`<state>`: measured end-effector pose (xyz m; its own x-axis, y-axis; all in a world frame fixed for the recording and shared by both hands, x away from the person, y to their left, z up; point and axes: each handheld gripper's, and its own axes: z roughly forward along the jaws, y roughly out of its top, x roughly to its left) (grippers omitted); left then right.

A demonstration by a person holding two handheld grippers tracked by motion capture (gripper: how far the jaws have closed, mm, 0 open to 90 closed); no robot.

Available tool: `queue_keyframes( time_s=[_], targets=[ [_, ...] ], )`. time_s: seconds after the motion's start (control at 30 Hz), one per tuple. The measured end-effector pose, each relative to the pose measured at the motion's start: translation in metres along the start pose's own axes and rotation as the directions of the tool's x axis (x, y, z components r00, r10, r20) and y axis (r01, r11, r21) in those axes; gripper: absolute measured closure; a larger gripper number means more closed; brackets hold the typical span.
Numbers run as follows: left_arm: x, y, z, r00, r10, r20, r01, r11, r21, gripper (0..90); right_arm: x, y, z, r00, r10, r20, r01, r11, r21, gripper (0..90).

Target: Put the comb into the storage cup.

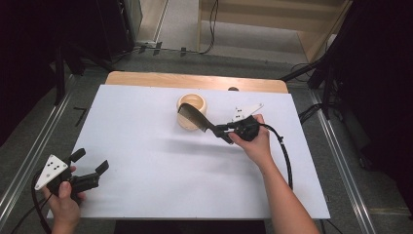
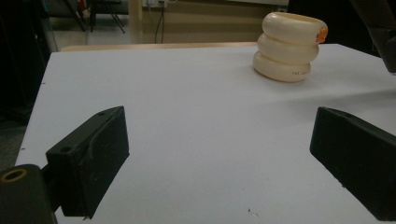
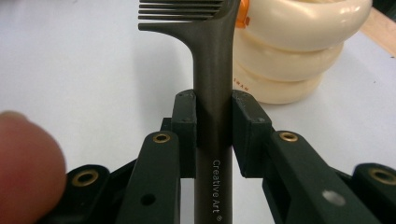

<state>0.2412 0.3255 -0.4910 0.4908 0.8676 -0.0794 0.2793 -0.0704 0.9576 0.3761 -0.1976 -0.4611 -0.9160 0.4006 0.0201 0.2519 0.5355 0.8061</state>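
A black comb (image 1: 194, 117) is held up over the table, its toothed end reaching to the cream ribbed cup (image 1: 192, 111). My right gripper (image 1: 220, 131) is shut on the comb's handle (image 3: 213, 116), both pads pressing its sides, and the cup (image 3: 294, 46) stands just behind it. The handle carries the print "Creative Art". My left gripper (image 1: 90, 162) sits at the table's near left corner, open, with nothing between its jaws (image 2: 219, 158). From there the cup (image 2: 288, 46) stands far off at the upper right, with a small orange mark on its rim.
A white sheet (image 1: 146, 161) covers the table, with a strip of wood (image 1: 195, 79) bare along the far edge. A black cable (image 1: 285, 153) trails from the right gripper across the sheet's right side. Dark stands and cables surround the table on the floor.
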Motion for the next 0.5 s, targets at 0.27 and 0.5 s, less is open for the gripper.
queue_keyframes(
  time_s=[0.27, 0.5],
  targets=[
    [-0.012, 0.009, 0.001, 0.9997, 0.024, 0.008, -0.024, 0.9997, -0.001, 4.1, 0.007, -0.009, -0.002, 0.9976, 0.044, 0.054, -0.038, 0.994, -0.106, 70.9],
    [-0.032, 0.03, 0.01, 0.9973, -0.005, 0.074, 0.007, 0.9993, -0.036, 4.0, 0.015, -0.02, -0.009, 0.9892, 0.086, 0.119, -0.061, 0.979, -0.194, 70.9]
  ],
)
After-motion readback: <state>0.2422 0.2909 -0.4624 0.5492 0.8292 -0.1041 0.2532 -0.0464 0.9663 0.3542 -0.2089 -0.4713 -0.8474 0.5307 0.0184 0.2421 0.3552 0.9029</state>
